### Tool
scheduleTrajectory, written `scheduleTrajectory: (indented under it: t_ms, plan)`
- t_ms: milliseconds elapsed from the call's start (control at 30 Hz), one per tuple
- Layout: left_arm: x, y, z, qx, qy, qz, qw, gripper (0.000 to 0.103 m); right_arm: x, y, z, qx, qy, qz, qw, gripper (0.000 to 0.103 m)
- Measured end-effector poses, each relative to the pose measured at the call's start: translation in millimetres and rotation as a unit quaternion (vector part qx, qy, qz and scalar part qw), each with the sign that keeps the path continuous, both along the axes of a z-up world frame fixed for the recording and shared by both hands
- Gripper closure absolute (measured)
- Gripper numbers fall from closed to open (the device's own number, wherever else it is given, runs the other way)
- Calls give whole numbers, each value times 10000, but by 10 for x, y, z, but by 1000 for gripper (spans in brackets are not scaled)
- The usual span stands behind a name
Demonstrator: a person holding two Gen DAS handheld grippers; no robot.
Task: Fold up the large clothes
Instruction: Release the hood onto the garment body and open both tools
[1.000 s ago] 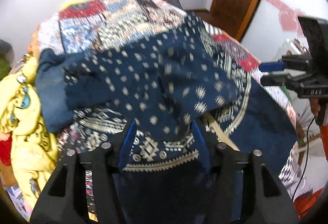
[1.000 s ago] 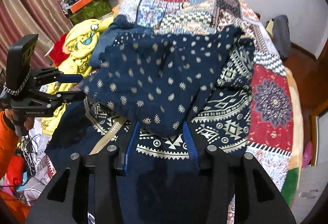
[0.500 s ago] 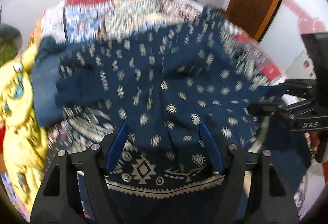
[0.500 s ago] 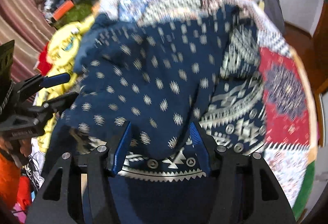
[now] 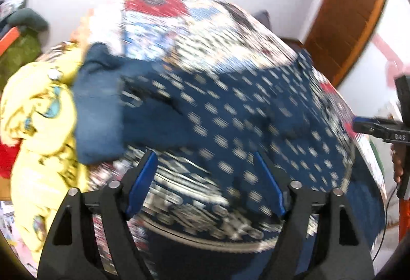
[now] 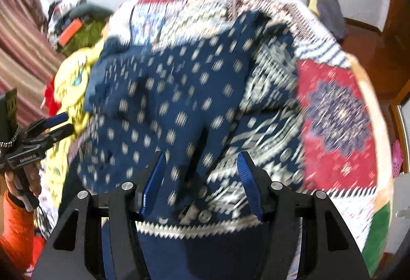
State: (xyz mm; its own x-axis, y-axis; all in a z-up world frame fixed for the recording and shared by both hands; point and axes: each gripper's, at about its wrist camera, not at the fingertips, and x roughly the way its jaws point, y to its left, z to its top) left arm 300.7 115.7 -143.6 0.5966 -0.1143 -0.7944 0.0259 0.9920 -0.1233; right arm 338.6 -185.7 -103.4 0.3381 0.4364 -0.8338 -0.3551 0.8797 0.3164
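Both sets of jaws stand apart with nothing gripped. The left gripper (image 5: pixel 205 182), whose jaws have just been opening, hovers wide over the one navy dotted garment (image 5: pixel 251 116), cloth below but not pinched. The right gripper (image 6: pixel 201 184) hangs half open over the same garment's folded edge. It lies spread on a patchwork bed quilt (image 6: pixel 338 126), one yellow cartoon cloth (image 5: pixel 38 131) beside it. The right gripper's body reads "DAS"; other lettering is blurred.
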Motion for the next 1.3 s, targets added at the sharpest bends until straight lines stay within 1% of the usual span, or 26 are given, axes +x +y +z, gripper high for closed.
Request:
scheduleTrajectory:
  t_ms: [67,133,167,267,333,367,433,500,533,567,633,733,767,833,867,900,933,967,1000,1033,1100,1133,1233,1300]
  plan:
    - [106,246,30,-16,-23,328,9995,22,113,-91,37,20,-129,-163,9998,49]
    - [264,555,-29,-198,49,637,9978,22,209,-135,51,-39,-214,-285,9994,49]
    - [308,643,-67,-275,97,739,9968,22,266,-151,43,-64,-241,-344,9991,49]
    - [536,933,-314,-757,458,1035,9907,22,476,-244,-63,-129,-193,-590,9980,49]
    - [648,1084,-514,-1201,644,1183,9836,22,635,-247,-128,-134,-95,-726,9972,49]
    - [712,1139,-647,-1540,745,1185,9781,23,708,-273,-190,-98,-20,-802,9967,49]
    - [789,1201,-826,-2007,836,1189,9688,29,832,-304,-350,-25,178,-938,9954,49]
    - [863,1174,-941,-2229,893,1115,9643,38,922,-326,-491,69,364,-1028,9940,49]
    - [929,1157,-1012,-2274,937,1070,9634,42,979,-340,-566,116,465,-1080,9930,49]
    - [969,1140,-1046,-2258,963,1056,9636,50,1052,-345,-652,156,580,-1128,9918,49]
    - [1081,1103,-1123,-2235,925,973,9654,52,1129,-323,-722,250,678,-1093,9914,49]
    - [1153,1116,-1124,-2262,747,937,9667,52,1229,-268,-698,444,578,-1025,9921,48]
    - [1152,1125,-1115,-2301,684,927,9663,54,1269,-247,-696,481,556,-1010,9922,46]
    - [1177,1118,-1102,-2318,720,977,9652,58,1361,-178,-712,529,500,-976,9926,46]
    - [1206,1090,-1085,-2233,711,917,9678,66,1382,-151,-717,512,483,-980,9927,47]
    - [1227,1040,-1061,-2085,715,832,9719,72,1407,-109,-712,467,441,-967,9932,49]
    - [1241,987,-1037,-1906,734,781,9758,75,1415,-74,-699,425,411,-937,9938,51]
    - [1253,962,-1022,-1810,730,767,9778,82,1415,-32,-676,463,424,-832,9946,63]
    - [1247,931,-978,-1670,717,780,9802,86,1430,-43,-669,531,471,-750,9946,79]
    - [1240,890,-910,-1491,679,785,9834,87,1419,-25,-632,569,515,-734,9944,82]
    - [1200,843,-781,-1266,556,792,9872,88,1383,15,-524,442,380,-709,9958,87]
    - [1184,810,-680,-1123,450,774,9896,89,1355,43,-441,396,267,-658,9967,87]
    - [1156,739,-397,-743,130,699,9947,90,1367,66,-248,600,108,-620,9962,88]
    - [1180,732,-236,-667,-49,699,9953,91,1412,103,-117,719,-33,-598,9956,89]
